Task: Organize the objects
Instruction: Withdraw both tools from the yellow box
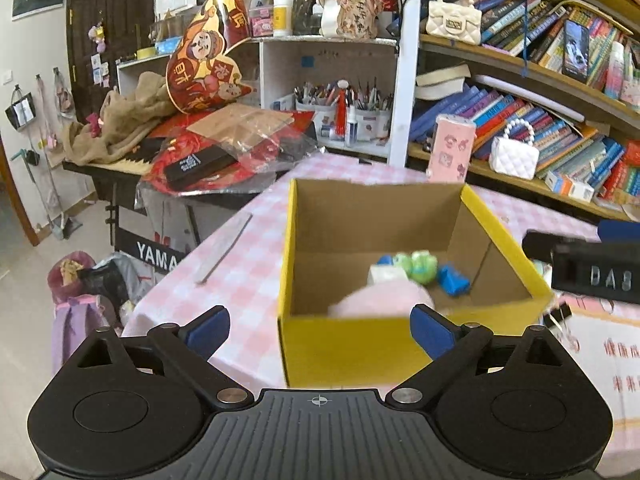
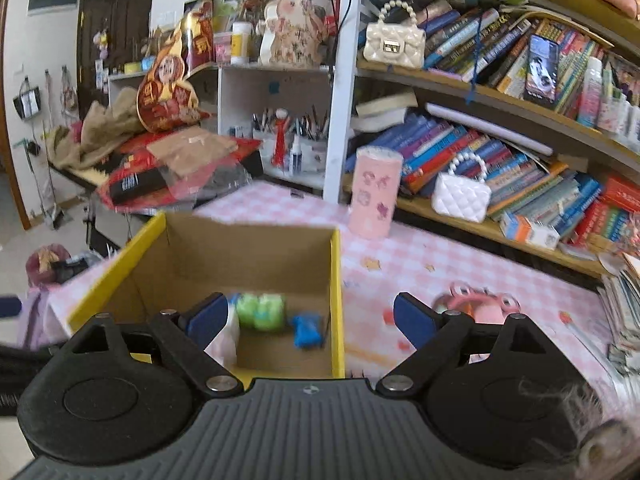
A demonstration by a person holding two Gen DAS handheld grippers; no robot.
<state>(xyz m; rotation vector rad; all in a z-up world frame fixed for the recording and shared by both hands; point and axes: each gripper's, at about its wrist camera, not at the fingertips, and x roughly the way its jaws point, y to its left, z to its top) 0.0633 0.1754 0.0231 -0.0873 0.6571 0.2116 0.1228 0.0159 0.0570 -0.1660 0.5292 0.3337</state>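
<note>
Open yellow-sided cardboard box [image 1: 384,344] on the pink checked tablecloth [image 1: 244,264], centre frame, just beyond the left gripper [image 1: 320,330], jaws spread wide and empty. Inside: pink soft lump [image 1: 380,300], green toy [image 1: 418,266], blue piece [image 1: 454,280]. Right gripper [image 2: 312,318], equally agape, straddles the box's right wall.
</note>
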